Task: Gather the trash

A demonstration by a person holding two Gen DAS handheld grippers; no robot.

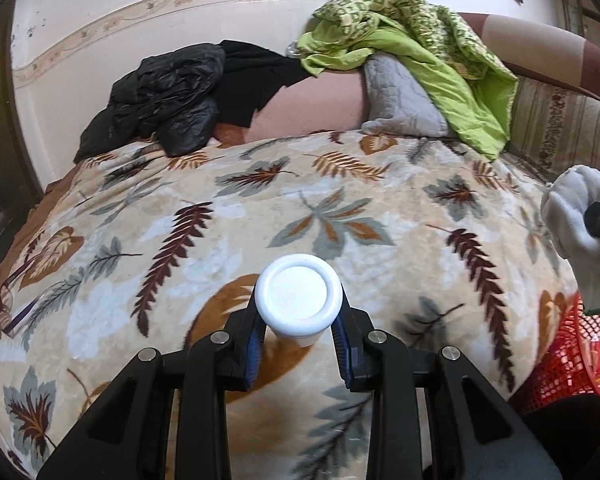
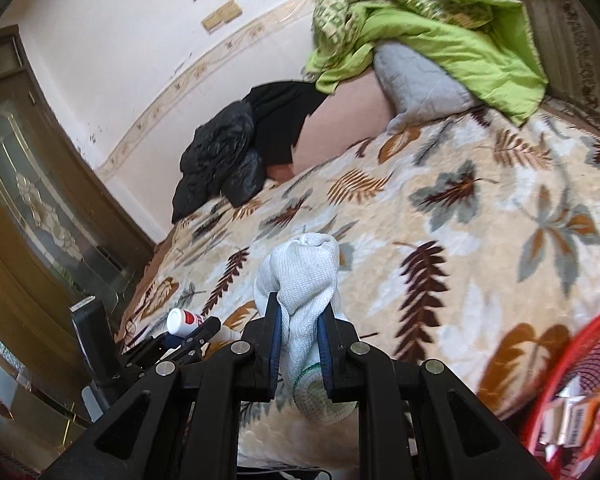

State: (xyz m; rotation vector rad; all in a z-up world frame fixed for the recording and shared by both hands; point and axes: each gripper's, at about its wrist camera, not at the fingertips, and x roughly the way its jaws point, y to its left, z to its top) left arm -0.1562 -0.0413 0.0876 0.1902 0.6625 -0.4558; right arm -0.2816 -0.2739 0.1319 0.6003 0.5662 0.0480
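Bottle (image 1: pixel 299 300), red label, wording unreadable

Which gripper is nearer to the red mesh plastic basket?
Right. The right gripper, holding a white glove, is beside the red mesh plastic basket; the left gripper is farther away.

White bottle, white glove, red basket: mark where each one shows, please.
white bottle (image 1: pixel 298 295): left wrist view, on its round cap.
white glove (image 2: pixel 306 280): right wrist view, on the knit bunch above the pads.
red basket (image 2: pixel 592 346): right wrist view, on its mesh wall.
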